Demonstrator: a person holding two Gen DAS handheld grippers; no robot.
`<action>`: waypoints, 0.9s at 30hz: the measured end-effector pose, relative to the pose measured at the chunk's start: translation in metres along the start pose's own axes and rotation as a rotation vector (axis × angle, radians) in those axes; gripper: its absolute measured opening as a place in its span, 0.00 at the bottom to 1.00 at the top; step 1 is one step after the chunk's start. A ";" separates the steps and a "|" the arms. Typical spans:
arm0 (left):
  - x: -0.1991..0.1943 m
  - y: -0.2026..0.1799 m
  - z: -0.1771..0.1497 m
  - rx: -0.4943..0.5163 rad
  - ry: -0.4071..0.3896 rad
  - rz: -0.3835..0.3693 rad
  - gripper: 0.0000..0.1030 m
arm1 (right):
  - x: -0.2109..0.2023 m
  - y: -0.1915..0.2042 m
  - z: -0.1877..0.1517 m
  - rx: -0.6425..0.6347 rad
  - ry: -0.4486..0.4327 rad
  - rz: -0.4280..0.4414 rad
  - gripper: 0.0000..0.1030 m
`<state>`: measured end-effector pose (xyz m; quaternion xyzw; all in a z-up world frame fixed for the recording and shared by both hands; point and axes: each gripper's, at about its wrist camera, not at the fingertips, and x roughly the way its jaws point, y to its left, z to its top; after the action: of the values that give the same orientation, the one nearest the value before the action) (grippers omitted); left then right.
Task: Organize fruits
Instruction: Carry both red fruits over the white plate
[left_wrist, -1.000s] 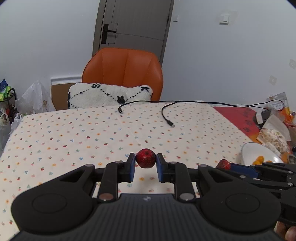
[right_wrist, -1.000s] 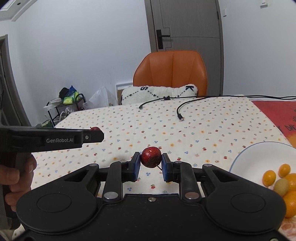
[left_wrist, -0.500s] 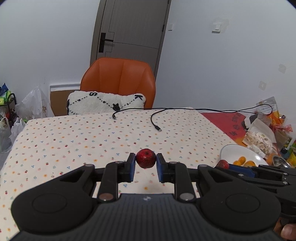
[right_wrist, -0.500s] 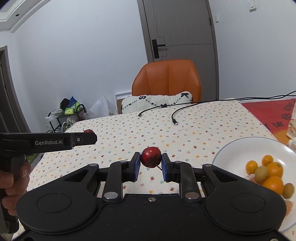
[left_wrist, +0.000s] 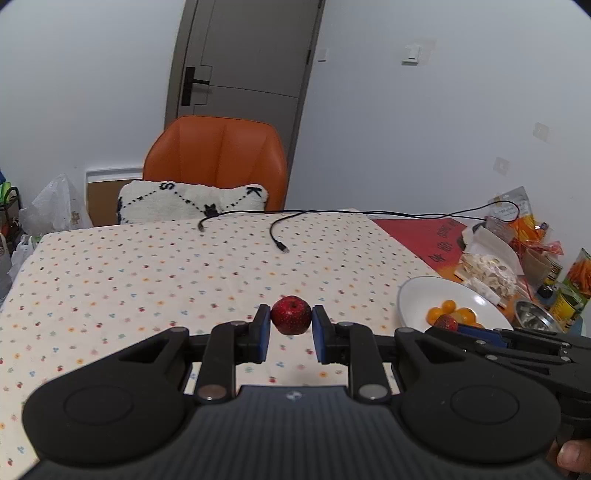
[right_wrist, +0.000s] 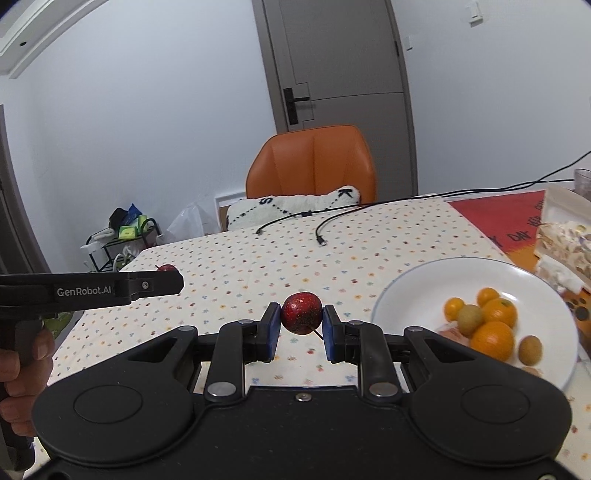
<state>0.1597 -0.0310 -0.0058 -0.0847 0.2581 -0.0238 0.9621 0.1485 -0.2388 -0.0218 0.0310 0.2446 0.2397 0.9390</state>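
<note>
Two grippers are in view, each pinching one small red fruit between its blue pads. The left gripper (left_wrist: 290, 332) is clamped on a red fruit (left_wrist: 291, 319) held above the spotted tablecloth (left_wrist: 147, 273); the fruit is near round, with no clear long axis, and its dimpled top faces upward and slightly toward the camera. The right gripper (right_wrist: 301, 334) is clamped on a second red fruit (right_wrist: 301, 313), also held above the cloth, just left of the white plate (right_wrist: 406, 295); its thin stem points down and to the right, so its top faces downward.

Count on the plate, from the right wrist view: four orange citrus fruits (right_wrist: 493, 339) and two brownish-green fruits (right_wrist: 470, 315), grouped toward the plate's right half. A further item at the plate's near edge is blurred and cannot be identified.

Two black cable ends (right_wrist: 320, 240) lie on the far side of the table. One orange chair (left_wrist: 216, 158) stands behind it, carrying one white cushion (left_wrist: 192, 201).
</note>
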 end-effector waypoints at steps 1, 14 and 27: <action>0.000 -0.003 0.000 0.002 0.001 -0.005 0.21 | -0.002 -0.002 -0.001 0.001 -0.001 -0.007 0.22; 0.008 -0.046 -0.005 0.036 0.011 -0.073 0.21 | -0.024 -0.033 -0.007 0.023 -0.013 -0.067 0.22; 0.027 -0.082 -0.009 0.067 0.029 -0.128 0.21 | -0.041 -0.072 -0.013 0.076 -0.028 -0.117 0.22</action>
<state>0.1784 -0.1155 -0.0121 -0.0683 0.2653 -0.0952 0.9570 0.1423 -0.3228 -0.0272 0.0556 0.2419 0.1743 0.9529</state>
